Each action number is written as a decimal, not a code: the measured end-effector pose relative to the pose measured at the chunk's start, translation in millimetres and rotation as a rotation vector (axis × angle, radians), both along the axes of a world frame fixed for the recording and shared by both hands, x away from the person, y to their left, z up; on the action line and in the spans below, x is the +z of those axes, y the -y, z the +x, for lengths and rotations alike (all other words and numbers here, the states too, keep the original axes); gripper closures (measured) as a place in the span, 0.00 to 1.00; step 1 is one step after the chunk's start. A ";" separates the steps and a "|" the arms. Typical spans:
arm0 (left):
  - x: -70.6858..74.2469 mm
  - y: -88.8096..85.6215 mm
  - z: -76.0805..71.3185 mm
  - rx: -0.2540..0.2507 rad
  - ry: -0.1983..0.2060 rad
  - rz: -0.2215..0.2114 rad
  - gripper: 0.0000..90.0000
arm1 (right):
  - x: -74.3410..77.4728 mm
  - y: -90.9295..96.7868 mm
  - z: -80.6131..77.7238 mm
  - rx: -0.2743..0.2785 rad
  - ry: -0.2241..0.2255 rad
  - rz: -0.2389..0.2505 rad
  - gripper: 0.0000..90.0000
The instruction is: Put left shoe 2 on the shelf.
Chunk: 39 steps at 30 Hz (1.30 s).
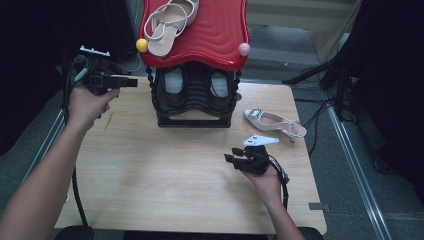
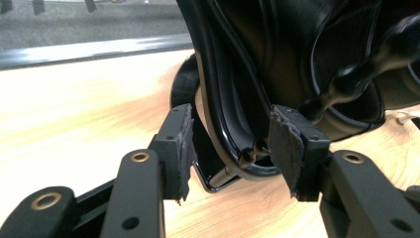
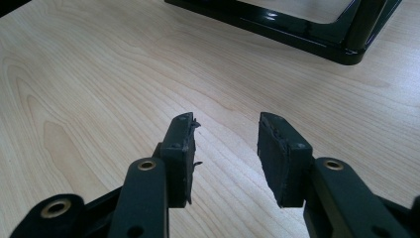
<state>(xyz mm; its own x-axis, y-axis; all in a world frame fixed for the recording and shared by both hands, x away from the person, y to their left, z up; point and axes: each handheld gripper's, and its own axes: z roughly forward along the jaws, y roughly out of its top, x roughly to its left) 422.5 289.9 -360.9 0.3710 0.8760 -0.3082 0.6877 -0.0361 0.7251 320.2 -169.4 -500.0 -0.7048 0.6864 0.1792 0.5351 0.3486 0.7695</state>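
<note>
Left gripper view: left gripper [image 2: 230, 148] jaws wide, empty, straddling the black shoe rack [image 2: 233, 94] corner post.
Centre the post between pads before squeezing; right gripper [image 3: 225, 158] open, idle over table [image 3: 99, 74].

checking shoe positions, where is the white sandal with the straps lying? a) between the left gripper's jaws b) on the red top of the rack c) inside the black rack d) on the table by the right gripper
b: in the high view the strappy white sandal lies on the red top of the black rack, above the table.
</note>
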 end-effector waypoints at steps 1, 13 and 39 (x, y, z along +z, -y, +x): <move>-3.1 0.5 -0.5 0.001 0.000 0.003 0.57 | 0.0 -0.1 -0.2 -0.002 -0.002 -0.001 0.66; -33.9 2.3 -9.1 -0.001 0.008 0.012 0.55 | -0.6 0.3 0.6 -0.007 -0.003 -0.005 0.66; -108.9 6.3 -45.2 -0.018 -0.030 0.019 0.53 | -1.7 2.6 3.1 -0.017 -0.010 -0.004 0.66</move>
